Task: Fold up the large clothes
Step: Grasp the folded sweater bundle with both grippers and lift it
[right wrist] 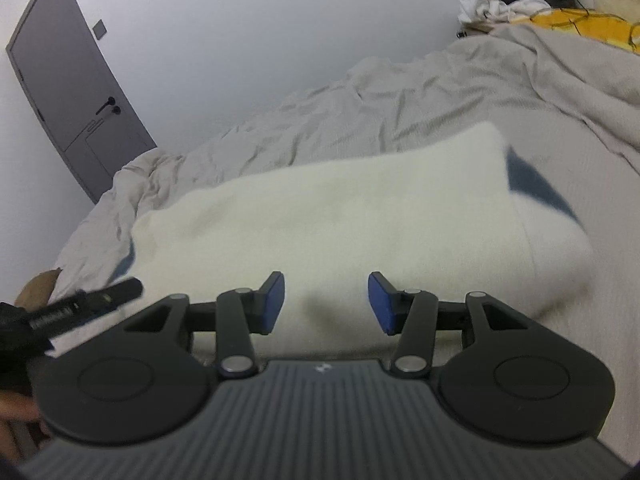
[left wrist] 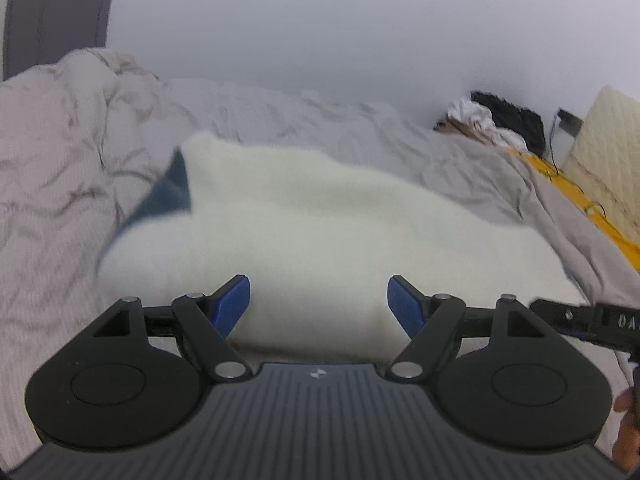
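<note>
Lying folded on the grey rumpled bedsheet [left wrist: 320,120], the cream fleecy garment [left wrist: 320,232] is waiting; left gripper [left wrist: 319,304] and right gripper [right wrist: 327,300] are hovering empty, gaping, needing matched edge pinches.

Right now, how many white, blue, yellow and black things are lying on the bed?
White or cream: 2, the fluffy cream garment and a crumpled white cloth
Blue: 1, a blue piece under the garment
Yellow: 1, a yellow cloth
Black: 1, a black furry thing
Total: 5
</note>
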The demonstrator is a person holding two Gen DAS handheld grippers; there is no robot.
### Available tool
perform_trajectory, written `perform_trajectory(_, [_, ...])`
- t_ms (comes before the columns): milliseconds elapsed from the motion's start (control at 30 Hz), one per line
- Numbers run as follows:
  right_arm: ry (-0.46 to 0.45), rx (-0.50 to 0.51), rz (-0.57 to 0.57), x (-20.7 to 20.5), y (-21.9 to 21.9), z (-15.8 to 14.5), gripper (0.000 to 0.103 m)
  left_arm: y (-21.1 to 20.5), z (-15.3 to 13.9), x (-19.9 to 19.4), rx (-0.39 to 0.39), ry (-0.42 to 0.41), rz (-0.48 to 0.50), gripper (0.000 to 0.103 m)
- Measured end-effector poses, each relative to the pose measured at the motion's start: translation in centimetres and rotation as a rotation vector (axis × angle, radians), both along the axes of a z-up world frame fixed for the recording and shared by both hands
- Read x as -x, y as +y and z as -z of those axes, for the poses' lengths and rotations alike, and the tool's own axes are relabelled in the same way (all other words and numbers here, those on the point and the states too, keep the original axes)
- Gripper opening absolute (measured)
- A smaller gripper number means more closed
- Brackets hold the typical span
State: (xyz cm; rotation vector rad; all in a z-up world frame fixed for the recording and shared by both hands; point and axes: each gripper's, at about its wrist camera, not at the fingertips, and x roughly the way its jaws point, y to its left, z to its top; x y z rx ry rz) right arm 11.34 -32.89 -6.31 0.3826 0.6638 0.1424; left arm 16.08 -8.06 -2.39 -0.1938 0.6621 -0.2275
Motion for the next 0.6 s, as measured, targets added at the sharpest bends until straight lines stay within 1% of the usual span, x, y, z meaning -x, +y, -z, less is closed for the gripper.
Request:
perform_trajectory(67, [0.023, -0.035, -0.003, 0.4, 0.1, 0.2, 0.052, -0.6, 0.1, 0.9, -0.022, -0.004, 0.01, 0.08])
perform_trajectory(100, [0.033, -0.052, -0.003, 0.5, 0.2, 0.3, 0.064, -0.9, 0.0, 1.2, -0.031, -0.008, 0.013, 0.08])
perform_trajectory(133, [0.04, -0.071, -0.002, 0.6, 0.2, 0.5, 0.085, -1.1, -0.1, 1.4, -0.033, -0.009, 0.016, 0.08])
perform_trajectory(200, [0.042, -0.127, 0.004, 0.9, 0.2, 0.7, 0.1, -1.3, -0.1, 1.7, -0.023, -0.004, 0.019, 0.082])
perform_trajectory(233, [0.052, -0.161, 0.005, 0.9, 0.1, 1.0, 0.098, -1.4, 0.0, 1.7, -0.019, 0.0, 0.019, 0.083])
perform_trajectory(333, [0.112, -0.294, -0.011, 0.6, 0.1, 2.3, 0.098, -1.6, 0.4, 1.7, -0.008, 0.02, 0.024, 0.086])
perform_trajectory(400, [0.152, -0.374, -0.004, 0.3, 0.0, 3.5, 0.098, -1.5, 0.7, 1.4, 0.02, 0.045, 0.025, 0.088])
perform_trajectory(500, [0.188, -0.5, 0.027, -0.5, -0.5, 5.4, 0.098, -0.7, 1.6, 0.6, 0.118, 0.131, 0.003, 0.088])
perform_trajectory(533, [0.197, -0.535, 0.043, -0.9, -0.8, 6.1, 0.098, -0.2, 2.2, 0.2, 0.175, 0.18, -0.011, 0.088])
perform_trajectory(600, [0.215, -0.596, 0.086, -1.7, -1.3, 7.5, 0.098, 1.1, 3.4, -0.4, 0.304, 0.253, -0.031, 0.088])
